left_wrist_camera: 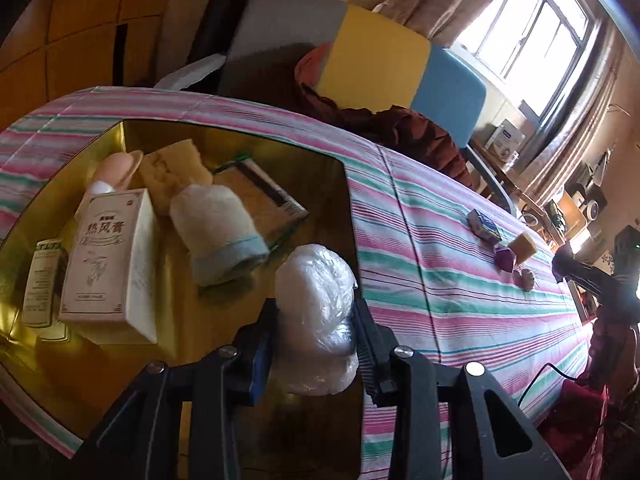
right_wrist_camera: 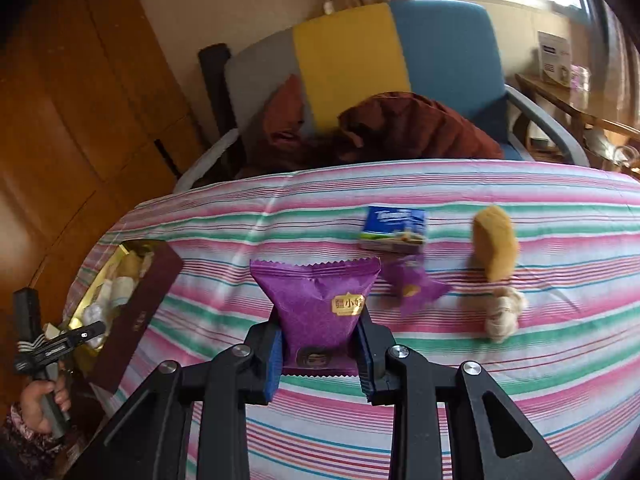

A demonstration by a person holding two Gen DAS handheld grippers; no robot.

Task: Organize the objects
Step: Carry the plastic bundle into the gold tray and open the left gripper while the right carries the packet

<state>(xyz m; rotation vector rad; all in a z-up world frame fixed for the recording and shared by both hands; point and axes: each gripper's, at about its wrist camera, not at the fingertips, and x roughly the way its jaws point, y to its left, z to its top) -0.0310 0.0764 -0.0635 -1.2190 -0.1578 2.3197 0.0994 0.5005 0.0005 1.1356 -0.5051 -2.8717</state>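
Over a striped tablecloth (right_wrist_camera: 400, 400), the left gripper (left_wrist_camera: 314, 332) clasps a white plastic-wrapped bundle (left_wrist_camera: 316, 304) above the gold-lined box (left_wrist_camera: 240, 144), which already holds a white carton (left_wrist_camera: 108, 260) and rolled towel (left_wrist_camera: 220, 232). The right gripper (right_wrist_camera: 320, 356) pinches a purple snack packet (right_wrist_camera: 316, 304) above the cloth. Both seem mid-carry; next, probably lower the bundle into a free spot and let go

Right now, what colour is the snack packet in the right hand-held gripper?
Purple packet, with a gold label; clearest in the right wrist view.

Carton (left_wrist_camera: 110, 256) and rolled towel (left_wrist_camera: 220, 232) inside tray (left_wrist_camera: 320, 168)
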